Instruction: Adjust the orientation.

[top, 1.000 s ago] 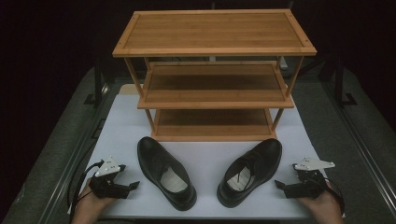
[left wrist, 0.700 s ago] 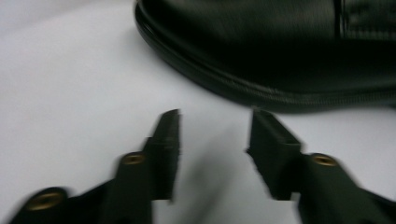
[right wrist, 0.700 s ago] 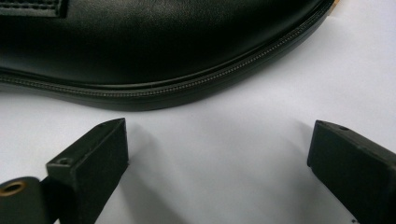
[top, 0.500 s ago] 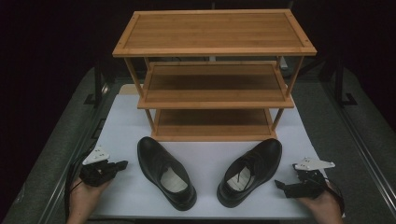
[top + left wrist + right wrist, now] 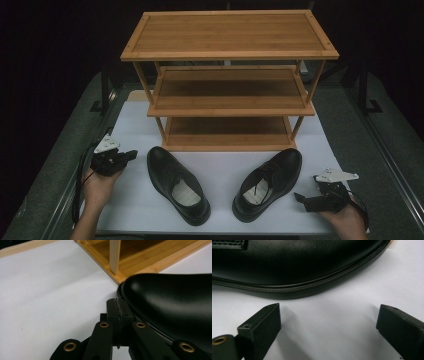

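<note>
Shoes staged before the rack, tongs flanking them.
We keep left tongs (image 5: 131, 154) clenched beside the left shoe (image 5: 177, 182); right tongs (image 5: 299, 197) released, ready beside the right shoe (image 5: 267, 182).

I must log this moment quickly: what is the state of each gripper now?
Left gripper: closed, holding nothing, beside the left shoe.
Right gripper: open, empty, near the right shoe.
</note>
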Tool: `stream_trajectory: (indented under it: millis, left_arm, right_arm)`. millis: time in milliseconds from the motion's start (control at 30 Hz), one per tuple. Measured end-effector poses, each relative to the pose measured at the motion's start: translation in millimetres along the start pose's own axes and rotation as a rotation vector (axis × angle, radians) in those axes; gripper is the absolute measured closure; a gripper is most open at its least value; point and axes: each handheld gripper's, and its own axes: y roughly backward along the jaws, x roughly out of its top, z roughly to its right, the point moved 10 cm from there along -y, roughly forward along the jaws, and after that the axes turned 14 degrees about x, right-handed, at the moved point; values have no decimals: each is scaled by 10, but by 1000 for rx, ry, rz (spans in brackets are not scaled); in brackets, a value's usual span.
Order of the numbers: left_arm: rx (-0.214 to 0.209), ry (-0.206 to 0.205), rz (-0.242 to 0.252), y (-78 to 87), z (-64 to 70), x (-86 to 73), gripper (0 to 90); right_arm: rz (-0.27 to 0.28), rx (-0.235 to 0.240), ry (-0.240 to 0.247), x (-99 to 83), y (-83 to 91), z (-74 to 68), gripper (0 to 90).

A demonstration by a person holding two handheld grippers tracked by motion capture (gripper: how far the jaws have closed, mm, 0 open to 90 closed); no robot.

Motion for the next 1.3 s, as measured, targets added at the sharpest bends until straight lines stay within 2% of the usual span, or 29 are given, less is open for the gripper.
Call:
stream_trajectory:
  millis: [67, 133, 400, 567, 667, 800, 1033, 1067, 1233, 1300]
  left_arm:
    - [-2, -1, 2, -31, 5, 23, 900]
    - [-8, 3, 10, -130, 19, 94, 900]
    - [-4, -4, -27, -414, 61, 120, 900]
    - [-18, -6, -50, -506, 102, 85, 900]
    - [-10, -16, -53, -523, 119, 78, 900]
    - [-14, -20, -40, -515, 142, 105, 900]
    - [-34, -55, -35, -532, 285, 148, 900]
    - [-54, -65, -35, -535, 362, 162, 900]
    - [-62, -96, -34, -547, 484, 209, 900]
    - [-81, -113, -30, -571, 607, 251, 900]
  right_arm:
    - [0, 0, -1, 0, 0, 0, 54]
    - [1, 0, -1, 1, -1, 1, 54]
    - [2, 0, -1, 0, 0, 1, 54]
    - [2, 0, -1, 0, 0, 1, 54]
    - [1, 0, -1, 0, 0, 1, 54]
    - [2, 0, -1, 1, 0, 3, 55]
    - [2, 0, -1, 1, 0, 4, 56]
    - [2, 0, -1, 1, 0, 5, 57]
    - [2, 0, -1, 1, 0, 4, 57]
    - [2, 0, 0, 1, 0, 5, 57]
